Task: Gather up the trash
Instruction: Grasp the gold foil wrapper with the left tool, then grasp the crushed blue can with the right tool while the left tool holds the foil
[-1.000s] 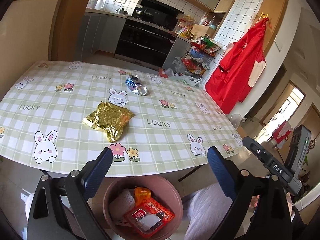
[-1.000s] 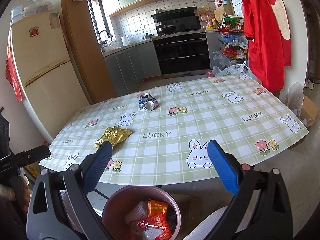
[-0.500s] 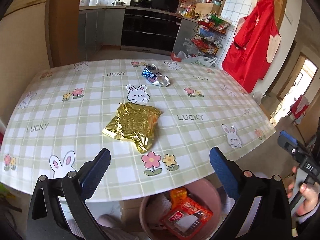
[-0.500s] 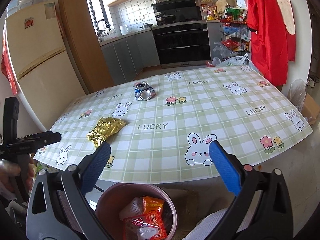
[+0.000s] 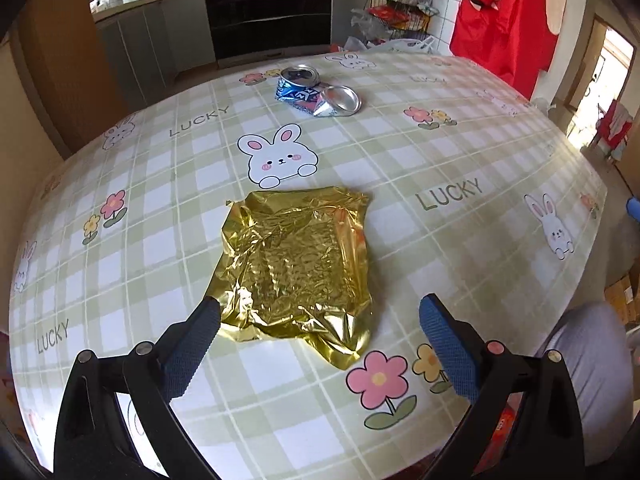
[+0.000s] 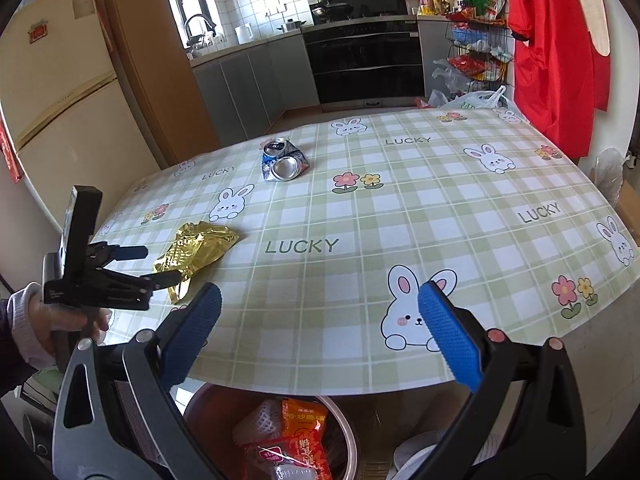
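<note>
Left gripper [image 5: 319, 320]: now low over the table [image 5: 460, 240] and close in on the gold foil wrapper [image 5: 298, 268], where a second ago hung back past the table edge above the bin. Jaws spread wide, nothing held; left fingertip [image 5: 200, 320] touching or just beside the wrapper's near left corner, right one off to the side over bare cloth. Wrapper's near edge between the two pads, so probably one short push forward and a squeeze away from a grasp.

Straight ahead, well beyond the wrapper: crushed blue can [image 5: 316, 94], untouched, likely next.

Right gripper [image 6: 319, 318]: barely shifted, parked at the near table edge, jaws apart and empty. Directly beneath: pink trash bin [image 6: 340, 412] with red and orange packets already inside. Wrapper ahead and left of it, can farther ahead.

Thin crinkled foil: liable to slide or buckle rather than lift cleanly.
</note>
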`<state>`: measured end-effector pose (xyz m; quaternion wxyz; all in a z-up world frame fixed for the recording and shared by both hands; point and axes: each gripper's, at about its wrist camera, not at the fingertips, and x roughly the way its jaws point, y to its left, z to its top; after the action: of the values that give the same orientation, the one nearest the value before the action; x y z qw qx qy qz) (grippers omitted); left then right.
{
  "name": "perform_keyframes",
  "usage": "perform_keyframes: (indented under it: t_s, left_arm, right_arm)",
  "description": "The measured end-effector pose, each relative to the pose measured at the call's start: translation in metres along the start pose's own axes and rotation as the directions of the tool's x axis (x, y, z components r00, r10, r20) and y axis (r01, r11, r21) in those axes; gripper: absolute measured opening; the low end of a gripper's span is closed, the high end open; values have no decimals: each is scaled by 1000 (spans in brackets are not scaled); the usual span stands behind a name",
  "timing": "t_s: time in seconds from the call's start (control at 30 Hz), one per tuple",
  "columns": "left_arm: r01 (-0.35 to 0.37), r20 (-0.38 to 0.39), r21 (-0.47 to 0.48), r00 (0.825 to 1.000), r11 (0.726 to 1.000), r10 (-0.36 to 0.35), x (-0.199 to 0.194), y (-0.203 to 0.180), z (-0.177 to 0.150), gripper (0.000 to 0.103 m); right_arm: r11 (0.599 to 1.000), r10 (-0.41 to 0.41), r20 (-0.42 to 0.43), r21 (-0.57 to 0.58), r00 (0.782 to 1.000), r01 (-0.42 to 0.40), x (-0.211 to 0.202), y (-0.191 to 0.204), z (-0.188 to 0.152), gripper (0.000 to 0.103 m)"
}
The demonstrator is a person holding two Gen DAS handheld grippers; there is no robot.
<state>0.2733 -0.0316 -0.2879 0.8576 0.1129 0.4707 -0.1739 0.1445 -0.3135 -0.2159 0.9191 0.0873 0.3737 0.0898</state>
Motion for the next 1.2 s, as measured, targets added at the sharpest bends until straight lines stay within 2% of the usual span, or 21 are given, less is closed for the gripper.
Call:
perform_keyframes:
  t_s: [0.13,0.23,0.4,0.5,0.63,0.73,0.77,0.87,0.97,1.07,1.2]
  left_arm:
    - [-57,-13,78,998,995,58,22,-9,10,97]
    - [-69,-26,72,997,995,71,36,-3,17,97]
    - [-33,-85,18,996,999,34,54,17,18,97]
    - [-18,-80,48,997,999,21,56,20,16,97]
    - [8,-78,43,997,999,-5,56,23,16,97]
    - [-20,-32,35,999,999,21,46,26,16,84]
    - [-16,-11,31,1000,999,17,41,28,17,84]
    - [45,48,-49,998,998,-42,26,43,18,82]
    - [97,104,-154,991,983,-81,12,66,19,78]
    - [154,163,-270,980,950,-113,-1,90,17,78]
    - [178,232,-361,968,915,-97,-13,111,12,77]
  right_arm:
    - [1000,-1,-14,3,1000,1,15,-2,7,97]
    - [1000,-2,-24,5,1000,2,26,-5,11,97]
    - [1000,7,-50,-8,999,-7,44,-6,21,97]
    - [999,16,-82,-33,997,-18,58,-3,30,97]
    - [995,32,-127,-91,991,-44,80,5,48,97]
    - [988,57,-162,-136,985,-80,98,15,65,97]
    - [983,68,-167,-158,984,-95,106,19,73,97]
    - [966,62,-170,-236,983,-102,128,34,89,97]
    - [944,81,-169,-303,982,-130,155,49,105,97]
    - [926,95,-181,-346,979,-154,191,64,121,97]
    - [923,72,-193,-359,979,-139,243,74,138,97]
